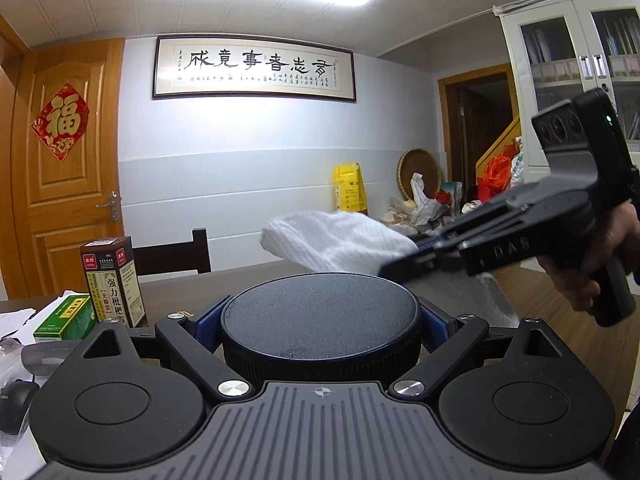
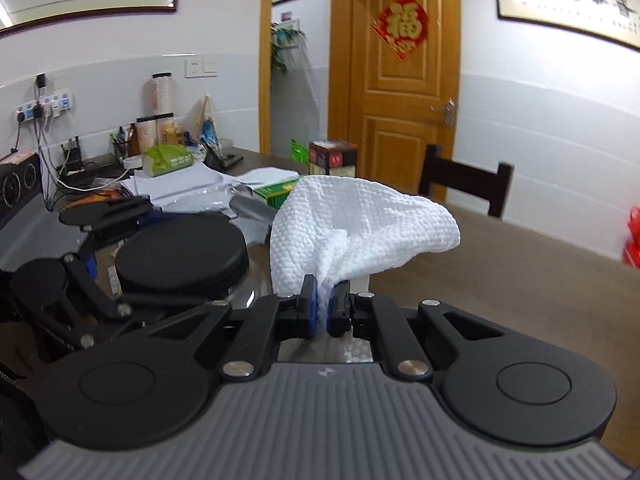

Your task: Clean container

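- The body of the container is hidden below its black lid in the left wrist view, and its sides are covered by the left gripper's blue pads.
- In the right wrist view only a sliver of clear wall is seen under the lid; the contents cannot be told.
- The pinched end of the white cloth is concealed between the right gripper's fingers.
- The right gripper's tips are blurred in the left wrist view and masked by the cloth.
- The hand on the right gripper is cut off by the picture's edge.
- The small print on the brown box is too fine to be read.
- The computer mouse is cropped at the left border.
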### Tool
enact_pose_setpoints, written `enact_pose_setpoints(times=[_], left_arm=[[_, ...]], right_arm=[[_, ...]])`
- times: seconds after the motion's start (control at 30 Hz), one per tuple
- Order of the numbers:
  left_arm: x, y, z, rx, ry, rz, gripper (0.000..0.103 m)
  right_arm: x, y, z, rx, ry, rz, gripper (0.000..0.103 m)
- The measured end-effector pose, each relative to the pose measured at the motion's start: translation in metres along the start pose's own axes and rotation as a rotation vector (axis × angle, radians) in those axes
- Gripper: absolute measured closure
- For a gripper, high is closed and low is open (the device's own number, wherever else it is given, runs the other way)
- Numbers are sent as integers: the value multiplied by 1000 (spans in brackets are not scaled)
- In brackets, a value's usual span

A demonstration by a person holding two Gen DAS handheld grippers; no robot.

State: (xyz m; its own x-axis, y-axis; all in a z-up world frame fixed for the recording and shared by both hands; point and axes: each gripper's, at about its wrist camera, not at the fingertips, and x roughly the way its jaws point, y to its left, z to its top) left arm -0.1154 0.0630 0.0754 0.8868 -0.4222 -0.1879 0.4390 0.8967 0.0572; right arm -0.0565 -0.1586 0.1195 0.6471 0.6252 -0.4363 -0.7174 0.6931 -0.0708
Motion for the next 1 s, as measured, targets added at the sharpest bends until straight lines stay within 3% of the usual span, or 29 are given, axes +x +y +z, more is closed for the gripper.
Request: enact_pose_setpoints(times=[0.27, 0.57, 0.83, 1.0], left_arm=[[0, 0, -1, 4, -7, -5, 8], [1, 1, -2, -7, -14, 9, 8], [16, -2, 3, -47, -18, 186, 8], [20, -2, 6, -71, -17, 255, 8]], right_arm=[[25, -2, -4, -25, 68, 52, 94], [42, -5, -28, 27, 134, -1, 94], [7, -2, -11, 106, -10, -28, 94], [3, 8, -11, 106, -31, -19, 94]])
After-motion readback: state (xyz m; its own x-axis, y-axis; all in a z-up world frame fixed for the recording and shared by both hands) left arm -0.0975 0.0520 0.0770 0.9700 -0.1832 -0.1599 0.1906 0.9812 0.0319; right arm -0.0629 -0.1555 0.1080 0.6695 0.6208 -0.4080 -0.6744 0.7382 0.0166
